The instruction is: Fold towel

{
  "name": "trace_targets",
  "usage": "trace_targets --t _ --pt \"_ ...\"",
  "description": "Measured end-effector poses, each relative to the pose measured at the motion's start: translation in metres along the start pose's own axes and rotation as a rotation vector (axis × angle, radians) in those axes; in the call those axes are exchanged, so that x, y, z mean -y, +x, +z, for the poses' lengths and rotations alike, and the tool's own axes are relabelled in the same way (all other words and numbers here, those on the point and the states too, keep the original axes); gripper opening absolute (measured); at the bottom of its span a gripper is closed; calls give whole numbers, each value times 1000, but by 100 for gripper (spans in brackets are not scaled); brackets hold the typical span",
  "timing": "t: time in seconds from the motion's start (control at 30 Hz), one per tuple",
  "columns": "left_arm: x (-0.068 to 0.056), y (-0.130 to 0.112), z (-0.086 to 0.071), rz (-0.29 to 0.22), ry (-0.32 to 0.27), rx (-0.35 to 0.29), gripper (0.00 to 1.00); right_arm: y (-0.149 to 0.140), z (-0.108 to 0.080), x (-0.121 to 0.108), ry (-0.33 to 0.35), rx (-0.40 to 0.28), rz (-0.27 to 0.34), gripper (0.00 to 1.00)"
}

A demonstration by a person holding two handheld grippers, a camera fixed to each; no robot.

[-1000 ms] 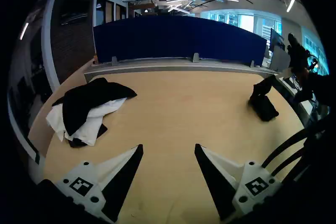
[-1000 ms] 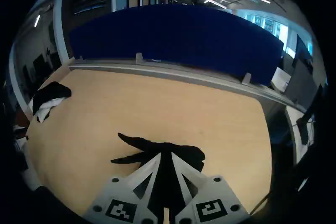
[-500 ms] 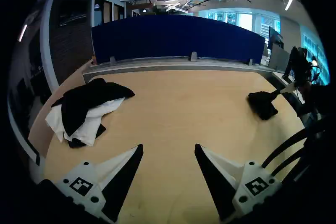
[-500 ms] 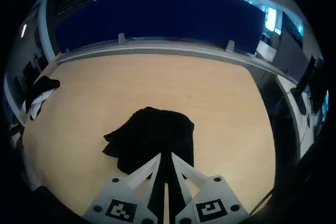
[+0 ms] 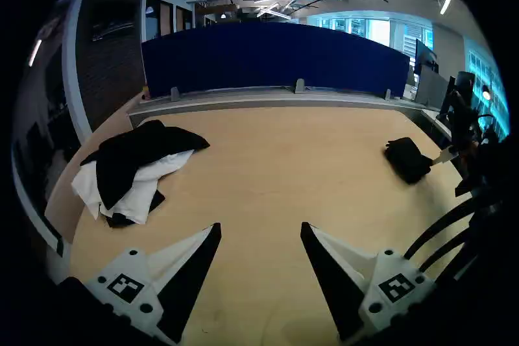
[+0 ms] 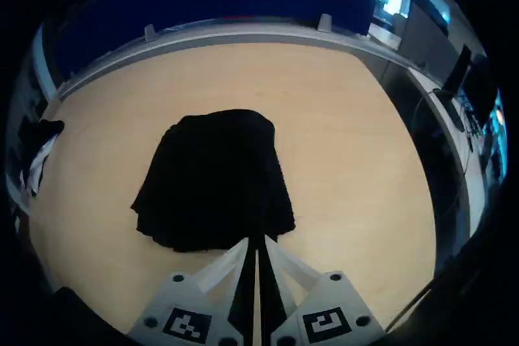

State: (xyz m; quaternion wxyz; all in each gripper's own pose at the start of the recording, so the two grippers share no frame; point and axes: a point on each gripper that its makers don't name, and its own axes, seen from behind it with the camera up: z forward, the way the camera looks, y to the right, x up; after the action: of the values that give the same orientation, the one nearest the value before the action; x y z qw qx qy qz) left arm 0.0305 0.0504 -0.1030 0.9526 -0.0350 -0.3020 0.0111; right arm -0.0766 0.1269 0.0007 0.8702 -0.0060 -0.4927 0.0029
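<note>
In the left gripper view, the left hand-held gripper [image 5: 260, 224] hangs over the bare table [image 5: 279, 171] with its fingers spread wide and nothing between them. Far off to its right the black towel [image 5: 405, 159] lies as a small, compact bundle near the table's edge. A loose heap of black and white cloths [image 5: 130, 174] sits well apart on the other side.

In the right gripper view, the right hand-held gripper [image 6: 257, 239] is clenched at the towel's near hem and appears to pinch that edge. The towel lies flat on the table as a neat, layered, roughly rectangular block.

Judging by this, the folding looks essentially done. What seems left is letting go of the hem, and perhaps the heap.
</note>
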Motion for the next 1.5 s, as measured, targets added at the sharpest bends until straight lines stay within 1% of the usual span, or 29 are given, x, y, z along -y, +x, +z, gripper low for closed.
trace_targets --t 0.2,0.4,0.63,0.87,1.0,1.03,1.17,1.3,1.4,1.43,1.5 --pt "-1 2 0 3 -1 -1 91 -15 9 -3 -11 30 18 2" --pt "-4 1 1 8 -4 0 91 -21 14 -4 -16 45 28 3" --pt "-3 0 0 10 -3 1 91 -28 18 -3 -21 59 34 5" --pt "-3 1 0 13 -3 -1 91 -28 19 -6 -35 53 46 16" --pt "-3 2 1 15 -5 -1 91 -27 17 -8 -42 42 51 20" --pt "-4 2 1 15 -5 -1 91 -27 17 -8 -44 40 53 23" --pt "-5 3 2 18 -9 -3 91 -29 14 -9 -56 30 54 42" --pt "-4 4 2 16 -10 -6 91 -30 11 -9 -59 16 53 66" --pt "-3 4 1 15 -12 -7 91 -31 8 -9 -58 5 58 82" --pt "-3 4 1 15 -13 -8 91 -31 7 -9 -60 2 60 85" --pt "-3 5 0 16 -14 -9 91 -30 6 -10 -64 -5 63 90"
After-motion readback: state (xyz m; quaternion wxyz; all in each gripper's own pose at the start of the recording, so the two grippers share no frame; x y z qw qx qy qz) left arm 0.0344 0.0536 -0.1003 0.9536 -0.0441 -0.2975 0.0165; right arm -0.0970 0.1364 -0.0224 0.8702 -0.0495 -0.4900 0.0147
